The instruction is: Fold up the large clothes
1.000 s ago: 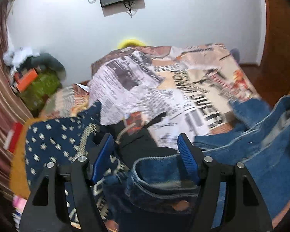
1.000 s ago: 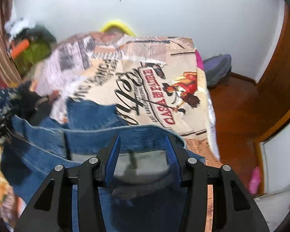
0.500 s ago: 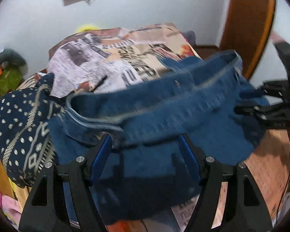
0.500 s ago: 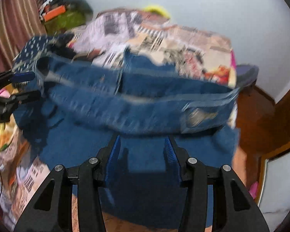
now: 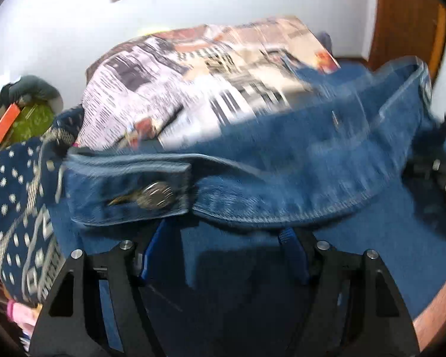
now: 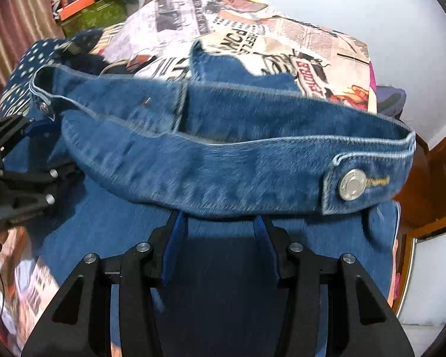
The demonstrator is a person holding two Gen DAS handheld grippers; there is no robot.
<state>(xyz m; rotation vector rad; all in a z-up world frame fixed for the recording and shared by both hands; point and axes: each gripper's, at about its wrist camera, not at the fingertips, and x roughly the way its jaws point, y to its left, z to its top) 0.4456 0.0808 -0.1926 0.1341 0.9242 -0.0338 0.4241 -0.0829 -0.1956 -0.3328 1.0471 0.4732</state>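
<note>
Clutter: a heap of bags and boxes [image 5: 20,110] sits at the far left of the left wrist view, against the wall.
Patterned cloth: a navy dotted garment [image 5: 17,208] lies at the left edge, just beside the denim.
Left gripper: the left gripper [image 5: 223,253] shows at the bottom centre of its view with its blue pads apart; denim hangs in front of them and hides the tips, so I cannot tell whether any cloth is pinched.
Denim garment: the blue denim garment [image 5: 282,172] fills the middle of both views, its banded hem stretched side to side above the bed, a metal button [image 5: 157,195] at one end.
Bed: the newspaper-print bedspread [image 5: 199,83] lies behind the denim, in the upper middle.
Right gripper: the right gripper [image 6: 220,247] sits at the bottom centre of its view, pads apart, the hem draped across the tips; a grip cannot be confirmed.
Second button: a metal button [image 6: 353,184] sits at the right end of the band.
Progress: judged early. The garment appears spread out by its hem, no fold is visible, and laying it flat and every fold remain.
</note>
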